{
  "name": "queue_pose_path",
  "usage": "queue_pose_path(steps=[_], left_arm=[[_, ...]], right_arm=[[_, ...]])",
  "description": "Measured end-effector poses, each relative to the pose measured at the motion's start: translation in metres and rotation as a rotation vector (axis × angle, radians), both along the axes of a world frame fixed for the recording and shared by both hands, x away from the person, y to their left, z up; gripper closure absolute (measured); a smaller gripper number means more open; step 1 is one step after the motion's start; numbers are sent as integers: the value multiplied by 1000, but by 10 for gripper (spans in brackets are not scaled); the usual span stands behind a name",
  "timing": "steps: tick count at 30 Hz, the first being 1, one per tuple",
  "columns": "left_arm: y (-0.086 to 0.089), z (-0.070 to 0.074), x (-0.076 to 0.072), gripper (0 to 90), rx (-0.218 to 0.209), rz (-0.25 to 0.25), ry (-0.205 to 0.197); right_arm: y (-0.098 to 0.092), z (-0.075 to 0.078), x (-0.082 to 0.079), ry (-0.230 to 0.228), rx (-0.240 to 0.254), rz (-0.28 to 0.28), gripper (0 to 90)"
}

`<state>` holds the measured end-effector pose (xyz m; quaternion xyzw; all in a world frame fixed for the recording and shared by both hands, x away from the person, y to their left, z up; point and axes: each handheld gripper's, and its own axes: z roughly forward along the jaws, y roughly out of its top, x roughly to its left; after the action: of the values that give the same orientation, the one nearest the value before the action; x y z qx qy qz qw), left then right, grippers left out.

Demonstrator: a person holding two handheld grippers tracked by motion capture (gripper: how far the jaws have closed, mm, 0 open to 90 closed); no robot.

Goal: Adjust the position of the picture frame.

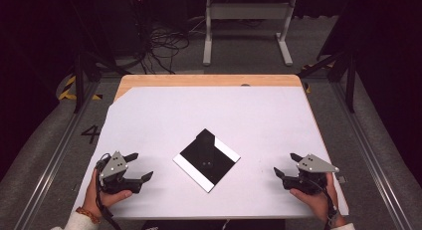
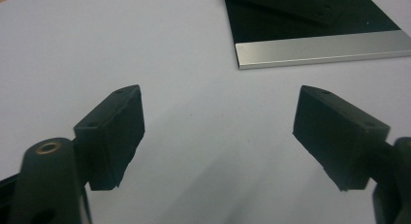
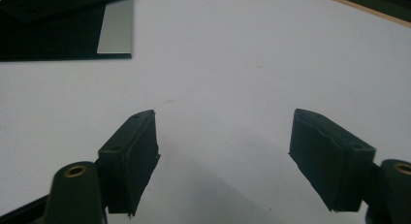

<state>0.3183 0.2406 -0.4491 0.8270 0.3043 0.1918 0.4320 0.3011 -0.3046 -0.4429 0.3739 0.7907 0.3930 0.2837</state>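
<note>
Nearest, the left tongs (image 1: 141,166) and right tongs (image 1: 285,165) rest at the counter's (image 1: 164,110) near corners, jaws apart and empty, flanking a flat black plate (image 1: 206,160) at centre, turned like a diamond, its silver-edged long side running from near-left to far-right.

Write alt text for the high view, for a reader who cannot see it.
A flat square black plate with two silver edge strips lies turned like a diamond on a white sheet covering a wooden table. A person's hands hold open tongs on either side of it, the left tongs and right tongs both apart from the plate and empty.
</note>
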Motion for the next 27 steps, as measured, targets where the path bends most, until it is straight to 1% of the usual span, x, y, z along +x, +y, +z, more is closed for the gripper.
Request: queue_pose_path(steps=[2,4,5,6,7,8,9,10,11,13,14,15,16,17,18,20,22,24,26,27], left_arm=[[-2,-2,1,229,15,1,16],[-4,-4,1,266,17,-6,36],[-4,-4,1,291,31,-11,30],[-4,-5,2,313,34,-21,27],[-4,-5,1,328,22,-28,29],[-4,-5,2,342,21,-27,29],[-4,-5,2,368,21,-27,29],[-4,-5,2,368,26,-33,26],[-5,-5,3,418,28,-35,21],[-7,-4,4,487,37,-51,26],[-7,-4,4,530,43,-52,27],[-8,-5,5,562,43,-63,39],[-9,-5,5,616,57,-70,40],[-11,-5,6,653,61,-82,51],[-12,-6,6,686,47,-101,60],[-15,-6,9,755,50,-113,78],[-21,-6,10,810,60,-126,83],[-25,-7,12,860,75,-129,90],[-30,-9,15,884,80,-139,99],[-33,-9,17,885,90,-145,105]], right_arm=[[2,-1,0,8,-9,9,273],[3,-2,1,14,-10,16,289],[4,-3,2,18,-9,18,294],[5,-3,2,21,-10,19,301],[5,-3,2,22,-10,22,310],[6,-3,3,23,-11,28,329],[6,-3,3,23,-11,28,329],[7,-4,3,21,-9,30,348],[8,-4,4,23,-7,29,383],[9,-4,6,30,-10,45,445],[11,-4,6,34,-13,45,500],[11,-3,7,37,-6,53,539],[13,-3,7,40,4,66,584],[14,-2,8,42,2,73,647],[15,-2,8,46,4,87,713],[19,-1,10,52,0,109,793],[23,-1,11,57,-7,119,829],[27,-1,14,61,-9,131,859],[31,0,17,69,-2,138,875],[34,-1,19,71,0,141,882]])
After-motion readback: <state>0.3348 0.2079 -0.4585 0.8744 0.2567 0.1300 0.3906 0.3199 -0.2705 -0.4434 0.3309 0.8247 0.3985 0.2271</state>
